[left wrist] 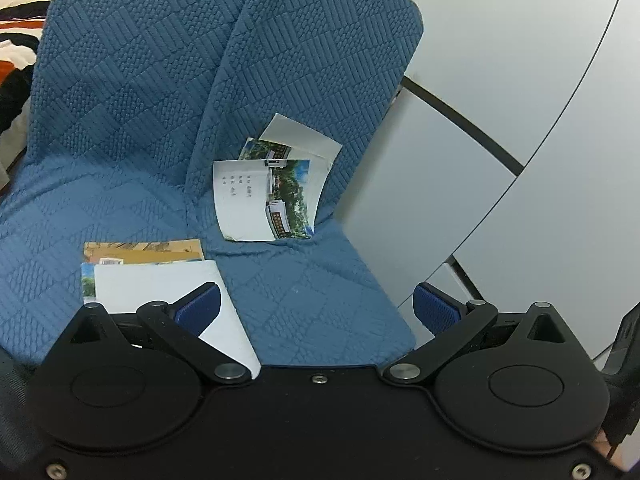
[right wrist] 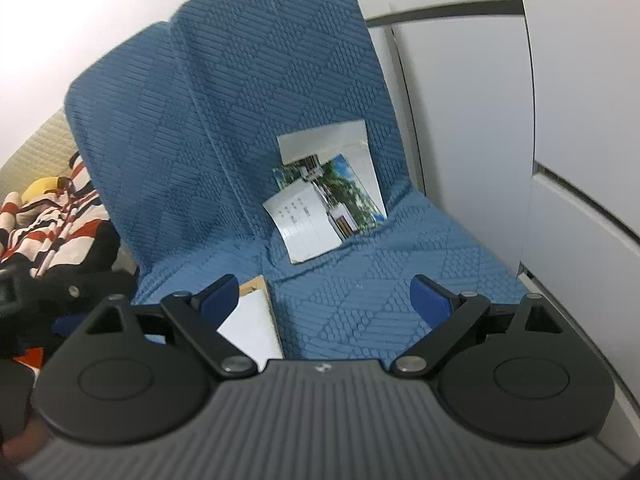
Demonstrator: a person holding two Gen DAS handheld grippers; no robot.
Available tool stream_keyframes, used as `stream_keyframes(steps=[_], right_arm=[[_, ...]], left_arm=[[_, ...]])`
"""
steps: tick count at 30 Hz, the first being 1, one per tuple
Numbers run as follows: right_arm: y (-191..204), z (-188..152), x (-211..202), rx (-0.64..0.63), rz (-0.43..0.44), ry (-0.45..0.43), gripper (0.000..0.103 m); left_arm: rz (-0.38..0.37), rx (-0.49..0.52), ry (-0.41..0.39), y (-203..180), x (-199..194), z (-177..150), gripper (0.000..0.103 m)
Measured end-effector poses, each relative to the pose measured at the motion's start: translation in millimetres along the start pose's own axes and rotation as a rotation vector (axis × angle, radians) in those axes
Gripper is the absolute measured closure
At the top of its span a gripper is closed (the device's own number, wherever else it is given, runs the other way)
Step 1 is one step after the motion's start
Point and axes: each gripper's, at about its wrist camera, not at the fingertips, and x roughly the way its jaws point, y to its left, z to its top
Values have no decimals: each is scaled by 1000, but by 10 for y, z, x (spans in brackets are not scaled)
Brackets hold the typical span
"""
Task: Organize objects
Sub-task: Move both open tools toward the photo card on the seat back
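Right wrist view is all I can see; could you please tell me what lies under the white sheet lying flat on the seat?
Observer: Under the white sheet a tan printed sheet sticks out at the far edge.
Operator: Anything else in that stack?
Observer: A colour photo shows its edge on the left side.
Operator: And the left gripper?
Observer: The left gripper is open, nothing between its fingers.

The flat stack of papers [left wrist: 160,292] near the blue seat cushion's [left wrist: 312,300] front edge runs under the left gripper [left wrist: 316,308], so its near edge is hidden. Print on the leaning booklet [left wrist: 260,196] is too small to read. The striped fabric [right wrist: 52,220] is cut off at the picture's left edge.
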Motion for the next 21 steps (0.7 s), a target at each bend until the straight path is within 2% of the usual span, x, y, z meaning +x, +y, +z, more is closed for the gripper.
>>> stream_keyframes(steps=[6,13,17,21], right_arm=[[-104,-94,241,21,-40,8,9],[-199,-137,581,33,-86,5,9],[-183,-102,695,35,-96,-41,9],[-201,-75,882,66,-99,-41,9]], left_arm=[[15,-23,7,108,295,23,1],[65,12,32,280,677,75,1],[66,-2,54,344,855,131,1],[67,14,62,350,1035,227,1]])
